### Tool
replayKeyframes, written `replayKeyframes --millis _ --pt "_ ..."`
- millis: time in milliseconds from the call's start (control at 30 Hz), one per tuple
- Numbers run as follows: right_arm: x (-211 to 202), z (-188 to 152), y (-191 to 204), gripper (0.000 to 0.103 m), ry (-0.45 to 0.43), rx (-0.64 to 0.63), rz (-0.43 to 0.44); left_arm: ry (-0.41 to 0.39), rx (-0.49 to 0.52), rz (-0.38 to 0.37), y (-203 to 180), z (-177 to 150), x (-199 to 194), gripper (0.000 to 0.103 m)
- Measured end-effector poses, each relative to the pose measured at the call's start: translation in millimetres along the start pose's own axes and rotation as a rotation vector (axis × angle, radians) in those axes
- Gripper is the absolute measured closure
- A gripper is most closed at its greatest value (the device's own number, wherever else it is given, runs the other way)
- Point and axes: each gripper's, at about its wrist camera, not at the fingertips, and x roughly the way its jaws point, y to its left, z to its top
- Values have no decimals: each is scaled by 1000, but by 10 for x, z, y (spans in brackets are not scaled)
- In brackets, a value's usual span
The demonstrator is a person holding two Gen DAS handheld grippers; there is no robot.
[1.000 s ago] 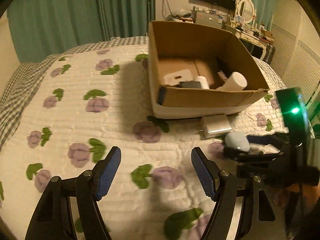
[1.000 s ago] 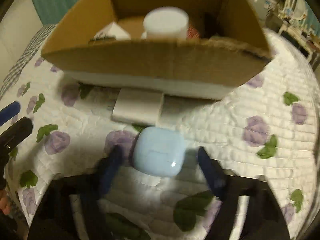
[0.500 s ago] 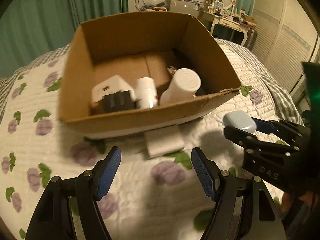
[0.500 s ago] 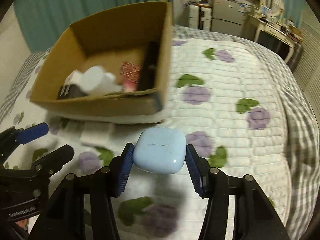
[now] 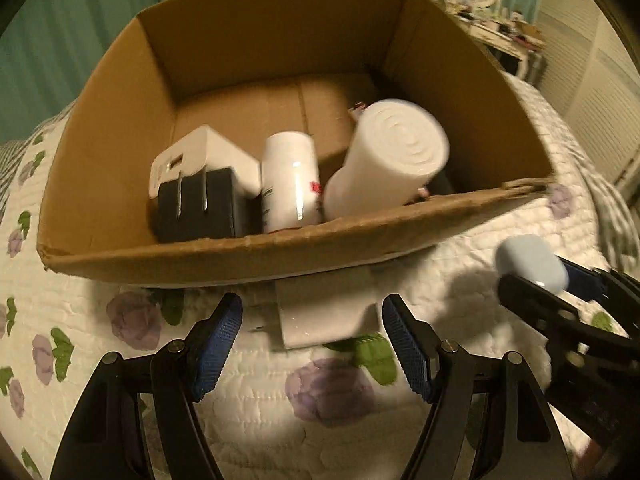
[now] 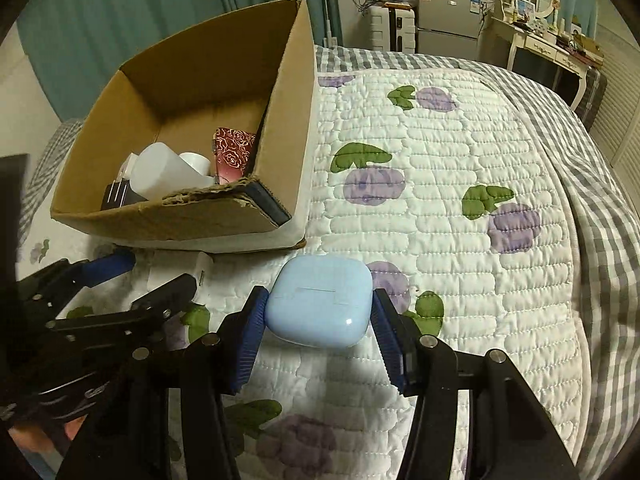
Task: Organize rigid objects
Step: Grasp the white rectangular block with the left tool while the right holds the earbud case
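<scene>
My right gripper [image 6: 320, 328] is shut on a pale blue earbud case [image 6: 318, 306], held above the quilt to the right of the cardboard box [image 6: 168, 216]. The case also shows in the left wrist view [image 5: 528, 262]. My left gripper [image 5: 312, 344] is open and empty, close over a white charger block [image 5: 328, 312] lying on the quilt against the box's near wall [image 5: 280, 256]. The box holds a white adapter [image 5: 208, 152], a black plug [image 5: 196, 208], a white bottle [image 5: 292, 180] and a white cylinder [image 5: 384, 156].
The box sits on a white quilted bedspread with purple flowers [image 6: 440, 200]. A red patterned item [image 6: 232, 152] and a dark flat item [image 6: 268, 200] lie in the box. A dressing table [image 6: 552, 40] and fridge [image 6: 444, 20] stand behind the bed.
My right gripper closed on the blue case and lifted it off the quilt. My left gripper moved forward toward the box and the white charger block.
</scene>
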Motion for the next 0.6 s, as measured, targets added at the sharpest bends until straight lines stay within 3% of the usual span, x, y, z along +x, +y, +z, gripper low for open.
replayKeyframes --millis 300,367,433,600 --pt "22 14 13 51 0 -7 -5 22 7 -5 -32 7 147 31" --pt "13 14 28 51 -1 -10 -7 17 -1 -9 11 -2 126 34" --pt "-1 14 42 51 -3 -12 -9 12 7 -39 59 -24 62 49" --pt "-57 3 87 51 -11 -21 -9 8 37 -26 63 -84 -15 49"
